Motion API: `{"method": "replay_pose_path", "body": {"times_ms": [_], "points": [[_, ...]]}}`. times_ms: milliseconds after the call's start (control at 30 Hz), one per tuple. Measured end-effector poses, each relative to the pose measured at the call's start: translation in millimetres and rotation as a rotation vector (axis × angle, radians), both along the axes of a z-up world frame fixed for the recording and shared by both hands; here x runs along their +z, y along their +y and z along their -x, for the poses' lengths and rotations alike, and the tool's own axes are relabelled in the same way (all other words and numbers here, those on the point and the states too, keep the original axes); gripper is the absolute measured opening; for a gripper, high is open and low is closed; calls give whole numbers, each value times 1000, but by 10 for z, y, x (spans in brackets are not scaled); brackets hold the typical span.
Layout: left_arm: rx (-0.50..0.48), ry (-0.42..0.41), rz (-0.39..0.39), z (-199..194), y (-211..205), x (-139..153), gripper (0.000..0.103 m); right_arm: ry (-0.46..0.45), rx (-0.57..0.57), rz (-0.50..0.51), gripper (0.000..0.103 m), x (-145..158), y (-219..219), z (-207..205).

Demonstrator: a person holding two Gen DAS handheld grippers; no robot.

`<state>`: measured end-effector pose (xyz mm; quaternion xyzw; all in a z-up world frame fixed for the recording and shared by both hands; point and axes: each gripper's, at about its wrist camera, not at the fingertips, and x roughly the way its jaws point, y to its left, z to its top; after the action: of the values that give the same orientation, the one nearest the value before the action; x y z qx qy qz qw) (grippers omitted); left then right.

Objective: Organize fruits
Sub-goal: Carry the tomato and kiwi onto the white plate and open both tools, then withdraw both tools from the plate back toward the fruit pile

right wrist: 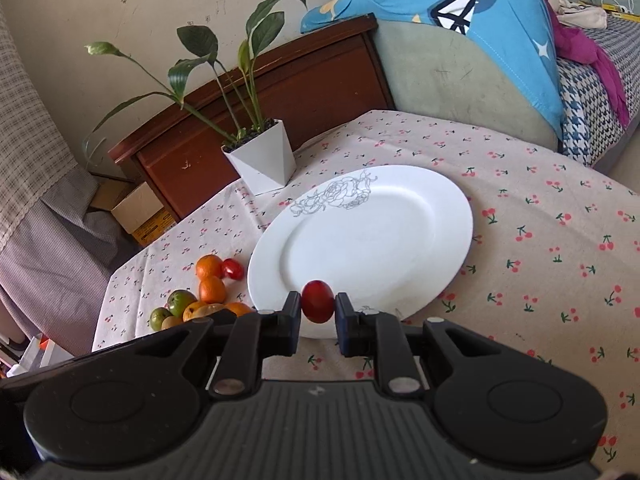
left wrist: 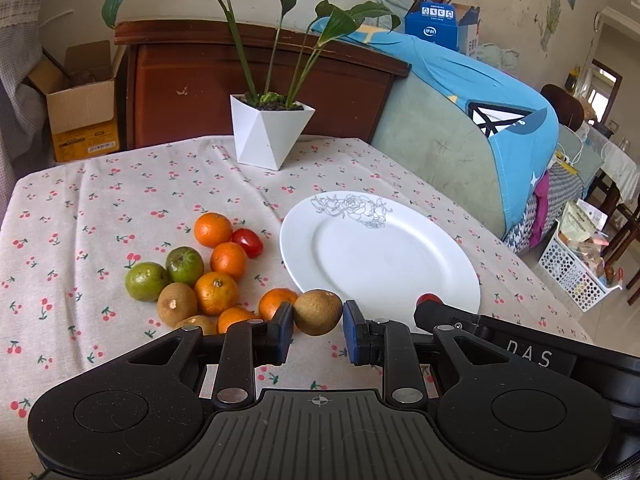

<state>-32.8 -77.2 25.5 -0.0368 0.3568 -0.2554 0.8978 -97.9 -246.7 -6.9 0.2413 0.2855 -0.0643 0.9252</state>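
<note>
My left gripper [left wrist: 318, 322] is shut on a brown kiwi [left wrist: 319, 312] and holds it just left of the near rim of the white plate [left wrist: 400, 236]. My right gripper [right wrist: 318, 314] is shut on a small red tomato [right wrist: 317, 301] over the plate's near rim [right wrist: 440, 200]; it also shows in the left wrist view [left wrist: 430, 314]. Left of the plate lies a pile of fruit: several oranges [left wrist: 228, 260], two green fruits [left wrist: 146, 281], more kiwis [left wrist: 177, 304] and another red tomato [left wrist: 248, 242]. The plate holds nothing.
A white pot with a leafy plant [left wrist: 272, 136] stands at the back of the cherry-print tablecloth [left wrist: 100, 200]. A wooden headboard [left wrist: 256, 76] and a sofa with a blue cover [left wrist: 480, 92] lie behind the table. A cardboard box [left wrist: 80, 108] sits back left.
</note>
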Motion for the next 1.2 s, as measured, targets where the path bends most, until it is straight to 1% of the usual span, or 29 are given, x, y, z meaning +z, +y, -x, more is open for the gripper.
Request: {"method": "replay_pose_path", "body": {"times_ms": [233, 367, 400, 467, 533, 567, 600, 700, 733, 800, 900, 1200], "points": [[-36, 12, 7, -127, -204, -77, 24, 20, -57, -23, 18, -71, -99, -49], [-46, 33, 7, -201, -267, -145, 24, 27, -82, -42, 22, -103, -140, -47], [-41, 32, 6, -207, -274, -147, 27, 25, -86, -44, 22, -104, -145, -41], [-39, 28, 8, -208, -278, -136, 27, 20, -93, -48, 22, -95, -155, -32], [-32, 23, 13, -209, -270, -104, 32, 16, -104, -54, 22, -87, -173, -24], [-23, 22, 13, -212, -259, -90, 39, 17, -106, -57, 23, -87, -179, -22], [-12, 18, 19, -212, -236, -71, 44, 18, -106, -59, 24, -89, -180, -23], [0, 14, 30, -202, -180, -30, 46, 21, -96, -61, 26, -92, -156, -29], [1, 11, 26, -192, -168, -18, 46, 20, -91, -61, 26, -89, -145, -32], [6, 0, 13, -159, -135, 5, 51, 18, -78, -62, 26, -84, -131, -36], [24, -9, -5, -125, -62, 35, 54, 13, -61, -63, 28, -76, -101, -36], [111, 17, -32, -98, 257, 52, 57, 10, 0, -64, 29, -72, 6, -55]]}}
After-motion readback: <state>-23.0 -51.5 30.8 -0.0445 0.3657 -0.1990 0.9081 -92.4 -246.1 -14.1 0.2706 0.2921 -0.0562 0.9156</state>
